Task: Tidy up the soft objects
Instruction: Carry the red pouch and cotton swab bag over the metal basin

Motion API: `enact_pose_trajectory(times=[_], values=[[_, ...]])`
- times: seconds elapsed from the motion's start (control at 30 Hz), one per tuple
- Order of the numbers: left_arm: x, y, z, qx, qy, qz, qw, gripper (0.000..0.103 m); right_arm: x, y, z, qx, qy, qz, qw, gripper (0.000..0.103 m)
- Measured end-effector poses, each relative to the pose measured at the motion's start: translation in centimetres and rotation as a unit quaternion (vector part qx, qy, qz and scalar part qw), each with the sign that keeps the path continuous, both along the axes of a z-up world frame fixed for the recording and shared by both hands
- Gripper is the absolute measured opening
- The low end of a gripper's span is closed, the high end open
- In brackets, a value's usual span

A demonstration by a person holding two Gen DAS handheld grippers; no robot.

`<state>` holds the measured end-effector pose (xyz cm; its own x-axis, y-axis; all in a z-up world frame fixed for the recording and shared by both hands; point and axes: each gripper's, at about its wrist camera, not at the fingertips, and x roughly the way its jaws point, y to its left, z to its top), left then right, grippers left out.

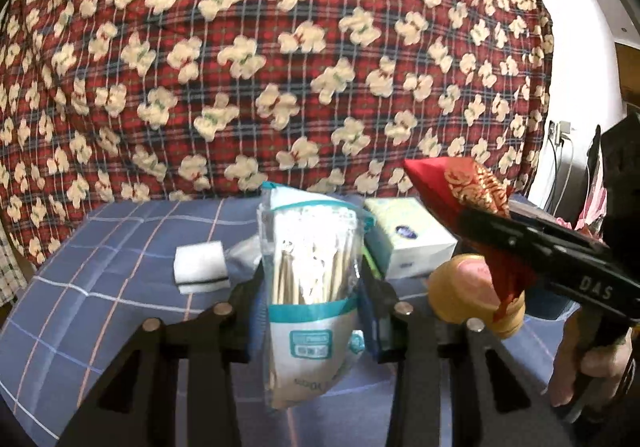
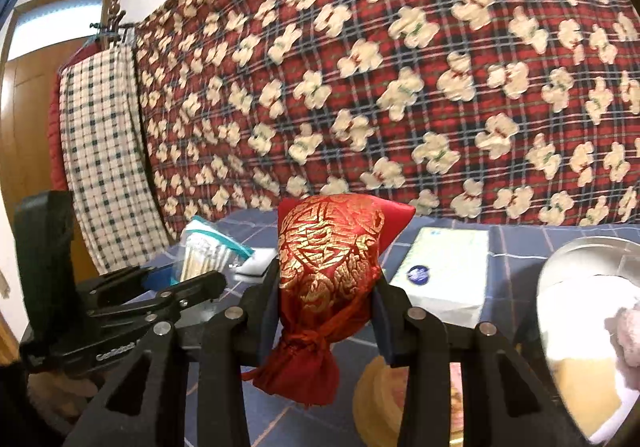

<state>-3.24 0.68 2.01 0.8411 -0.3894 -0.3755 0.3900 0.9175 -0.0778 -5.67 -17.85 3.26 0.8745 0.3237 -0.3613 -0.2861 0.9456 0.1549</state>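
Note:
My left gripper (image 1: 312, 283) is shut on a clear plastic bag of cotton swabs (image 1: 308, 279) with teal trim, held upright above the blue checked cloth (image 1: 100, 287). My right gripper (image 2: 326, 287) is shut on a red and gold brocade pouch (image 2: 328, 279), tied at its lower end. In the left wrist view the right gripper (image 1: 472, 215) shows at the right with the pouch (image 1: 464, 187). In the right wrist view the left gripper (image 2: 224, 279) shows at the left with the swab bag (image 2: 208, 255).
A white tissue box (image 1: 408, 239) (image 2: 448, 271) lies behind. A white sponge (image 1: 200, 267) sits left of the bag. A round wooden container (image 1: 472, 295) (image 2: 384, 399) is below the pouch. A metal bowl (image 2: 592, 247) with soft items stands at right. A red floral quilt (image 1: 280, 67) hangs behind.

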Motion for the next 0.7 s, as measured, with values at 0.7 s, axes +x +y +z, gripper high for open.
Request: enact_pose_trajectory(times=[0.7], values=[[-3.1,-8.1,3.9,-0.034,-0.057,-0.071,0.9953,0.038,-3.2,-10.6,1.8,0.022,-0.062,-0.127,0.990,0.043]])
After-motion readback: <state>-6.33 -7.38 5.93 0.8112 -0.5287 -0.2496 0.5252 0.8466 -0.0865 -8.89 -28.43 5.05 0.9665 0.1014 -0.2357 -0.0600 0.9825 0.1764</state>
